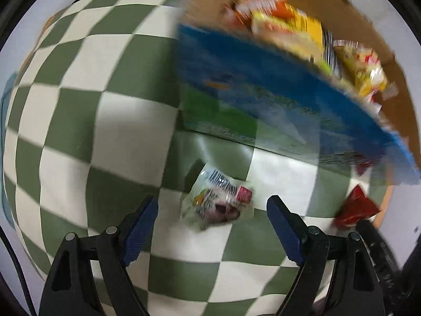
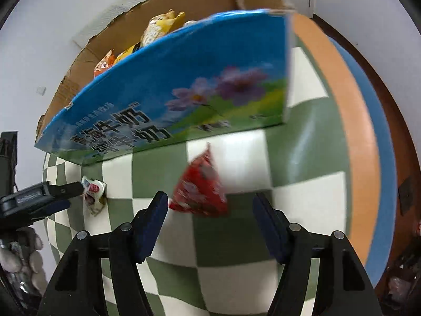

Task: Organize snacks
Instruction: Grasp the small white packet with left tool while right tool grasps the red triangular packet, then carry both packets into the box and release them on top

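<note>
A blue cardboard box (image 1: 276,84) (image 2: 184,84) with an open top stands on the green-and-white checkered cloth and holds several snack packets (image 1: 289,23) (image 2: 158,30). A clear snack packet with a barcode (image 1: 218,200) lies on the cloth just ahead of my left gripper (image 1: 211,205), which is open around it without touching. The packet also shows in the right wrist view (image 2: 93,193). A red snack packet (image 2: 201,187) (image 1: 355,208) lies just ahead of my right gripper (image 2: 210,202), which is open and empty.
The checkered cloth (image 1: 79,105) (image 2: 302,197) covers a table with an orange and blue border (image 2: 352,131). A white wall (image 2: 79,5) is behind the box. The left gripper (image 2: 39,197) shows at the left of the right wrist view.
</note>
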Demonstrator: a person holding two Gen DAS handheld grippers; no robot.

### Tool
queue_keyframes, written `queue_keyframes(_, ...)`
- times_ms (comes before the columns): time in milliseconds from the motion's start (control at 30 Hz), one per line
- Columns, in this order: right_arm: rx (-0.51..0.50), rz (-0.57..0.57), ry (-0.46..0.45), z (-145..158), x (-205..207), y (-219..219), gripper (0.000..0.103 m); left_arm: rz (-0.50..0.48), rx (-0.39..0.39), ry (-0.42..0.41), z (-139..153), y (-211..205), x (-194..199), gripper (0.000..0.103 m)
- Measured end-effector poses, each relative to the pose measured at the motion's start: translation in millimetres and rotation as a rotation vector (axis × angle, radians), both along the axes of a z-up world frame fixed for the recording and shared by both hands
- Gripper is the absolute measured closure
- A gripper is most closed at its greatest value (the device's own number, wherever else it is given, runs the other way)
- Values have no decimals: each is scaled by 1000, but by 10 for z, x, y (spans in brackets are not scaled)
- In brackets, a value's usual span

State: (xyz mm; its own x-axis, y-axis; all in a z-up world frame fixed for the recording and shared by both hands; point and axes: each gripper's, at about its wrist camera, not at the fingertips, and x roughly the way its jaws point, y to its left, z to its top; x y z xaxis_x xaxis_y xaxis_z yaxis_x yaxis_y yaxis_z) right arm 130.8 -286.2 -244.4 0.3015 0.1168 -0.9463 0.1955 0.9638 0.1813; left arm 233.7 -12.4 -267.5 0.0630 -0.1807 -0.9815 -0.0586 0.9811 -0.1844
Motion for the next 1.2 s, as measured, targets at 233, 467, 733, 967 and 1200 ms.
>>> queue_keyframes(233,-22,13,60,-202,381,252,46,-126,74,-3,-204,-174,26,47)
queue_keyframes(467,-56,70,65,-243,380,433,59,-150,73,4,-218,-230,-373,52)
queue_keyframes(733,-1,147,114,-318,-136,698,59,-221,54,53,-397,-416,-959,52)
queue_keyframes(967,-17,169,139,-500,-245,822,59,-194,30,72,-442,-371,-928,52)
queue_keyframes(1200,-30,173,145,-647,-210,900,59,-189,45,59,-427,-408,-955,52)
